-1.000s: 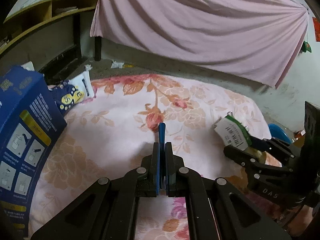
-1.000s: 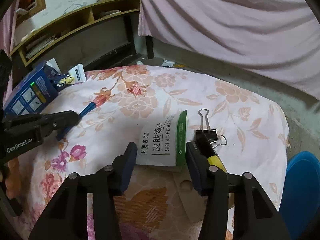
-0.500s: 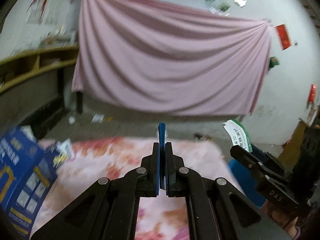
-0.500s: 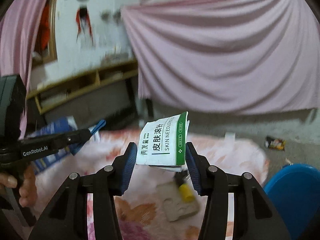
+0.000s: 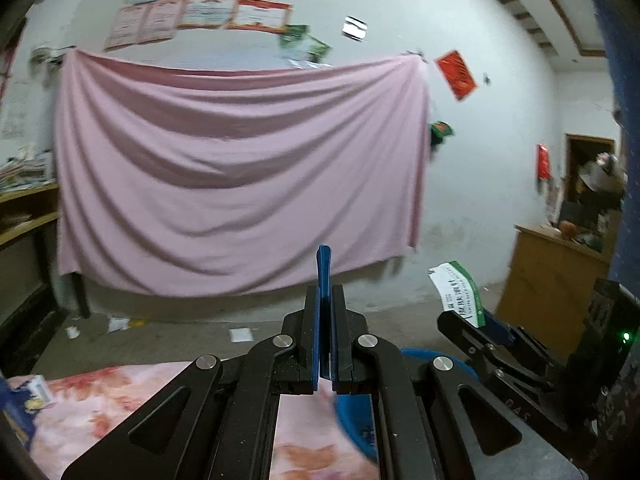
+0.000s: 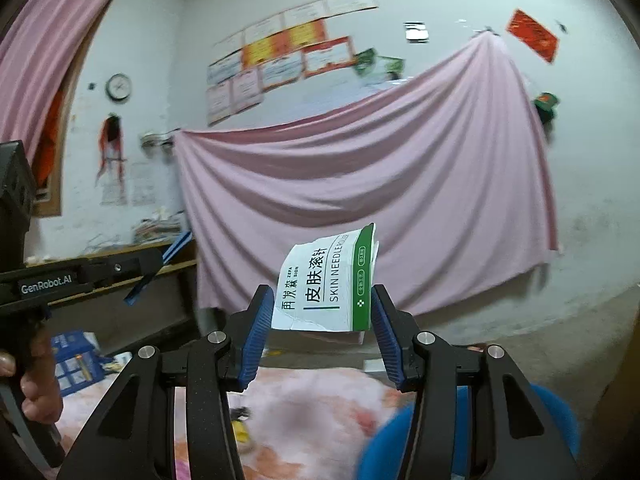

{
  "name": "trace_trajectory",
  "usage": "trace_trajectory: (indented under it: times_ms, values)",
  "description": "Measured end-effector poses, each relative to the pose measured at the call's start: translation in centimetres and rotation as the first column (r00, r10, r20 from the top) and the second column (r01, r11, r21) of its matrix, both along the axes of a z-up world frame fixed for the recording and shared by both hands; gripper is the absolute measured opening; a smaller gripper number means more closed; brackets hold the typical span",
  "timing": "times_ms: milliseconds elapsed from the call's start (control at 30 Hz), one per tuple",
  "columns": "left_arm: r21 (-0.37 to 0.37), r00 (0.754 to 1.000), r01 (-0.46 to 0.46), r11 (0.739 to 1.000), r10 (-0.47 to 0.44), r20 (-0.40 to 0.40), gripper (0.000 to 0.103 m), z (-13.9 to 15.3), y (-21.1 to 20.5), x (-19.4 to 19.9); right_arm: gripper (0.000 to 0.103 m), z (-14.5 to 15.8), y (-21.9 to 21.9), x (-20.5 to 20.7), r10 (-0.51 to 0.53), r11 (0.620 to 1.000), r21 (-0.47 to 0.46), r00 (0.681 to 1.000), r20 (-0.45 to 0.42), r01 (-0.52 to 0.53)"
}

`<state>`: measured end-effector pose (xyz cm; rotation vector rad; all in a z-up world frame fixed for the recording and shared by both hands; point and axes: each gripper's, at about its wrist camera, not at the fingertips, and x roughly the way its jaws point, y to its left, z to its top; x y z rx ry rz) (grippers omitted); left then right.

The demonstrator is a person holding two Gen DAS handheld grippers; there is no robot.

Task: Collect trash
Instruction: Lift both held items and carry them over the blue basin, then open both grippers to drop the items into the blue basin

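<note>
white carton (image 6: 326,285) (right gripper (image 6: 323,332)) aloft

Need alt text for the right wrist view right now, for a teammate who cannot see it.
The right gripper holds a white and green packet upright between its blue pads, raised in front of a pink sheet hung on the wall. At far left the left gripper clamps a thin blue strip; a blue bin sits at lower right.

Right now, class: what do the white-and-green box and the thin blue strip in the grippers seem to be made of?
White-and-green box: likely thin printed card; matte, with a creased, torn lower edge. Blue strip: probably plastic; smooth, flat and stiff, standing straight between the shut jaws, though card cannot be ruled out.
</note>
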<state>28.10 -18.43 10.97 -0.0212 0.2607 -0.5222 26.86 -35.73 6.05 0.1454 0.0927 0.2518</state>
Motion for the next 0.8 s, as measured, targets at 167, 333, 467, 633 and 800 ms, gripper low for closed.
trace_trajectory:
  times_ms: [167, 333, 467, 633, 800]
  values:
    - [0.014, 0.996, 0.081, 0.997, -0.080, -0.047, 0.002, -1.5, -5.2, 1.0, 0.047, -0.7, -4.3, -0.6, -0.086, 0.995, 0.043, 0.995, -0.055, 0.089]
    - [0.002, 0.982, 0.134, 0.991, -0.132, -0.138, 0.002, -2.7, -8.9, 2.7, 0.048, -2.2, -8.1, -0.2, -0.148, 0.985, 0.071, 0.976, -0.159, 0.160]
    - [0.000, 0.965, 0.152, 0.988, -0.148, -0.218, 0.002, -3.7, -10.8, 3.7, 0.048, -3.3, -9.8, 0.1, -0.171, 0.977, 0.089, 0.958, -0.228, 0.196]
    - [-0.018, 0.925, 0.164, 0.986, -0.159, -0.346, 0.002, -5.0, -12.2, 5.8, 0.048, -4.1, -11.0, 0.5, -0.176, 0.973, 0.096, 0.939, -0.295, 0.212]
    - [-0.041, 0.886, 0.161, 0.986, -0.163, -0.434, 0.003, -5.9, -13.1, 7.1, 0.048, -4.4, -12.0, 0.7, -0.180, 0.968, 0.111, 0.932, -0.316, 0.224]
